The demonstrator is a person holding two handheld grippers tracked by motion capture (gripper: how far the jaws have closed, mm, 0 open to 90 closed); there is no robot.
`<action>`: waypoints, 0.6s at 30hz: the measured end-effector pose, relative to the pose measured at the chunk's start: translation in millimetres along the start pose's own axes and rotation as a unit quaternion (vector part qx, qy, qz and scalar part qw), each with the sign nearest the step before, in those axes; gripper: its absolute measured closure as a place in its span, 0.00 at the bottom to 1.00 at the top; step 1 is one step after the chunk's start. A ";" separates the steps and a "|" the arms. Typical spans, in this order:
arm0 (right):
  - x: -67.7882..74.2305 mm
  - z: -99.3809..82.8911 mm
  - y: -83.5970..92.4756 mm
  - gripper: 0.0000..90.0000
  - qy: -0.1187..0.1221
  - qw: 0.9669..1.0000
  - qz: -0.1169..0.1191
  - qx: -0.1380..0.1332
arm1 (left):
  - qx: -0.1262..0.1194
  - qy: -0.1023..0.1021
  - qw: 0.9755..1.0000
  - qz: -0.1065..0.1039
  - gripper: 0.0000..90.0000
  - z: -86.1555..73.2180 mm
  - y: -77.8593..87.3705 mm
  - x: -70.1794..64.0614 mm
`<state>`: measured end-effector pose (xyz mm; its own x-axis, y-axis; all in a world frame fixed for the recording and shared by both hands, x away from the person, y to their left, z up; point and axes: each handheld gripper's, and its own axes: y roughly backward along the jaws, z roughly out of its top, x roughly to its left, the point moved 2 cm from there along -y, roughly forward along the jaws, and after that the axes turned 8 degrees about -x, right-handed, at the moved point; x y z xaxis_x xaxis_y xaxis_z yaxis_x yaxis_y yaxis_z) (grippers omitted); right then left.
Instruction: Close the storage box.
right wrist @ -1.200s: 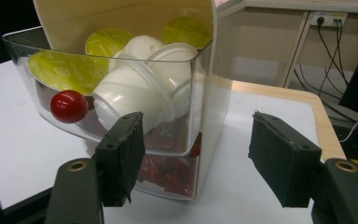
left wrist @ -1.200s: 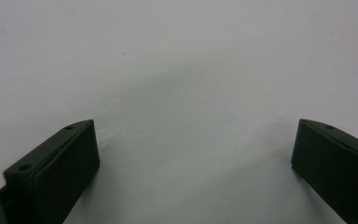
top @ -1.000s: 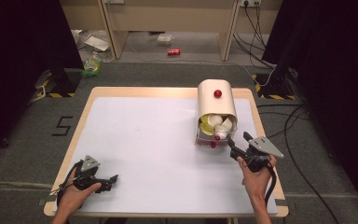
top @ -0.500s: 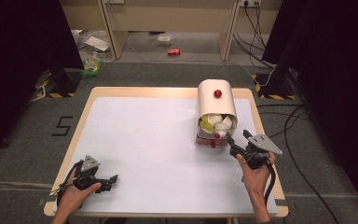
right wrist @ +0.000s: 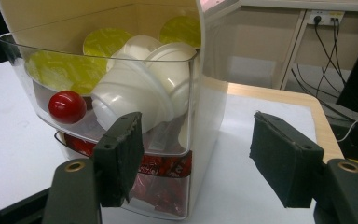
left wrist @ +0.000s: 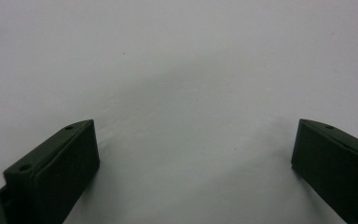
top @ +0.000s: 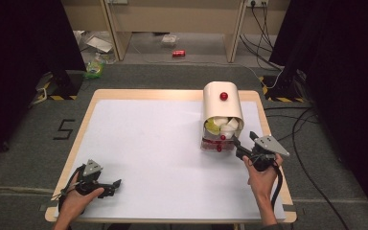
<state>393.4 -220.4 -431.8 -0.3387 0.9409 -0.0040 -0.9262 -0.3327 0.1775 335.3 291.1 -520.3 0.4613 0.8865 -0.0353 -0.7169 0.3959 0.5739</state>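
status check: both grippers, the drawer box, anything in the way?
Left gripper open, idle on bare table. Right gripper open at drawer box front corner, gripping nothing. Upper drawer pulled out, full of cups. Nothing in the way.

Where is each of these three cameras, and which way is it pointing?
High view: above the person's side, looking forward and down on the table; both forearms and grippers show.
Left gripper view: rides the left gripper, facing bare tabletop between open jaws.
Right gripper view: rides the right gripper, facing the cream drawer box.
Shared: high and right gripper views both show that box.
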 end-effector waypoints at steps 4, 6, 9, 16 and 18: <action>-0.4 0.2 -1.2 0.39 0.003 1.000 -0.001 0.000 | 0.000 0.000 1.000 0.000 0.00 0.0 0.0 0.0; -0.7 0.4 -2.6 0.39 -0.001 1.000 0.000 -0.002 | 0.000 0.000 1.000 0.000 0.00 0.0 0.0 0.0; -0.8 0.6 -3.3 0.39 0.002 1.000 -0.001 -0.002 | 0.000 0.000 1.000 0.000 0.00 0.0 0.0 0.0; -2.2 0.8 -5.4 0.37 -0.003 1.000 -0.002 -0.003 | 0.000 0.000 1.000 0.000 0.00 0.0 0.0 0.0; -2.3 1.0 -5.2 0.37 -0.001 1.000 -0.002 -0.001 | 0.000 0.000 1.000 0.000 0.00 0.0 0.0 0.0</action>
<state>399.1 -220.7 -431.8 -0.3337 0.9427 -0.0027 -0.9284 -0.3281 0.1746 335.3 291.1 -520.3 0.4612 0.8866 -0.0356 -0.7169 0.3960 0.5738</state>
